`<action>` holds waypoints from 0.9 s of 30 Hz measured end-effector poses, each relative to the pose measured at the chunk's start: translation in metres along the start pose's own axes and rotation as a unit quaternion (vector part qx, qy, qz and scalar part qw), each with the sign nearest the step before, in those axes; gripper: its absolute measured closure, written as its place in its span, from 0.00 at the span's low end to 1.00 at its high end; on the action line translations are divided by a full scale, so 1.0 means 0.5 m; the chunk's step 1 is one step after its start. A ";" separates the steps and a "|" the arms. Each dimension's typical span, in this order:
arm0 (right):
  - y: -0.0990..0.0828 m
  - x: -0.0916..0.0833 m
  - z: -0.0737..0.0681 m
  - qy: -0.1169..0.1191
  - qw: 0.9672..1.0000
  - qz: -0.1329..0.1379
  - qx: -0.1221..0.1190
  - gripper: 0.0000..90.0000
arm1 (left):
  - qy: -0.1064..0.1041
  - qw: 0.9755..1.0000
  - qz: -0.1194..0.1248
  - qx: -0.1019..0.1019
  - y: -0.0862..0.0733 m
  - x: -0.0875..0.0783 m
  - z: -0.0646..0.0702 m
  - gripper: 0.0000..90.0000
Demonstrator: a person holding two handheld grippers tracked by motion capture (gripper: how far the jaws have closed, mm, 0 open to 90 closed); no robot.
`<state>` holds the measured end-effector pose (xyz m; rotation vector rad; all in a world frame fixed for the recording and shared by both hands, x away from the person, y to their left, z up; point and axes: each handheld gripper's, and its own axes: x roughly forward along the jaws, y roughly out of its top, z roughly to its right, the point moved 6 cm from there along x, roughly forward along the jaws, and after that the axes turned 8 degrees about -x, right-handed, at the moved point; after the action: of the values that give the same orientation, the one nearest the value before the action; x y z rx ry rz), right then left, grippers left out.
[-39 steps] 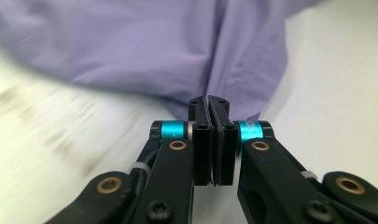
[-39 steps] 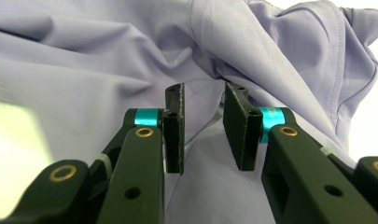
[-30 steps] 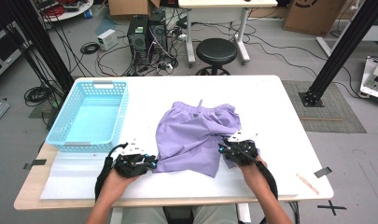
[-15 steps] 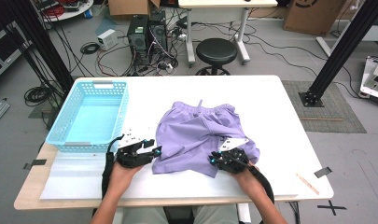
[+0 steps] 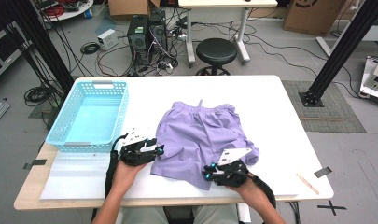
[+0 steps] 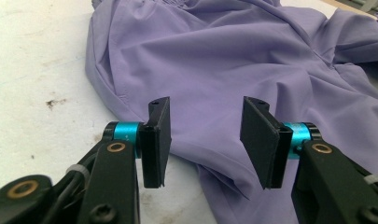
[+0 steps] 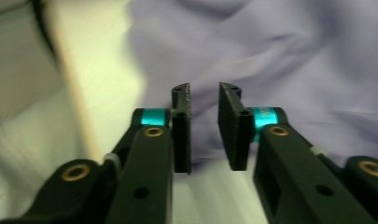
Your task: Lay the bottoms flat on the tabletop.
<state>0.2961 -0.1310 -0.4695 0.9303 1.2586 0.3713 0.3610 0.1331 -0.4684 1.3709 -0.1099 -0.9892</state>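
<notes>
Shorts point(image 5: 200, 135), lilac, lay spread on the white table point(image 5: 270, 107), waistband away from the person, right of the blue basket point(image 5: 86, 119). Step judged in hand: taking fresh holds on the near hem, probably ahead of a fold. Left gripper point(image 5: 157, 149) sat at the garment's left edge; its jaws had just been opening and stood well apart over the cloth, nothing pinched. Right gripper point(image 5: 208, 175) was at the near hem; its jaws had opened slightly, a narrow gap, no fabric between them. Next move calls for lowering each pair of pads astride a hem edge before closing.
</notes>
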 end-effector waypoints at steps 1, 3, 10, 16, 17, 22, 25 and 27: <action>0.000 -0.015 0.016 -0.023 1.000 0.009 0.009 0.79 | 0.001 1.000 0.002 -0.002 0.001 0.000 -0.001 0.59; -0.008 -0.048 0.055 -0.078 0.996 0.018 0.038 0.79 | 0.004 1.000 0.004 -0.004 0.002 0.000 -0.003 0.58; -0.050 -0.102 0.153 -0.179 0.979 -0.013 0.093 0.73 | 0.008 1.000 -0.011 0.001 -0.003 0.017 0.003 0.57; -0.071 -0.037 0.153 -0.160 0.981 -0.078 0.077 0.75 | 0.010 0.999 -0.030 0.013 -0.009 0.041 0.018 0.56; -0.072 -0.025 0.151 -0.155 0.981 -0.083 0.079 0.80 | 0.010 0.999 -0.029 0.015 -0.008 0.041 0.020 0.56; -0.043 0.004 0.141 -0.139 0.984 -0.093 0.057 0.99 | 0.013 1.000 -0.018 0.012 -0.003 0.036 0.017 0.56; -0.020 0.028 0.135 -0.120 0.987 -0.098 0.048 0.99 | 0.018 1.000 -0.010 0.012 0.001 0.033 0.015 0.57; -0.003 0.050 0.135 -0.110 0.988 -0.092 0.051 0.99 | 0.020 1.000 -0.005 0.012 0.005 0.031 0.018 0.57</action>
<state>0.3655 -0.1406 -0.4855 0.9066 1.1560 0.0567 0.3666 0.1161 -0.4714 1.4131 -0.0843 -0.9715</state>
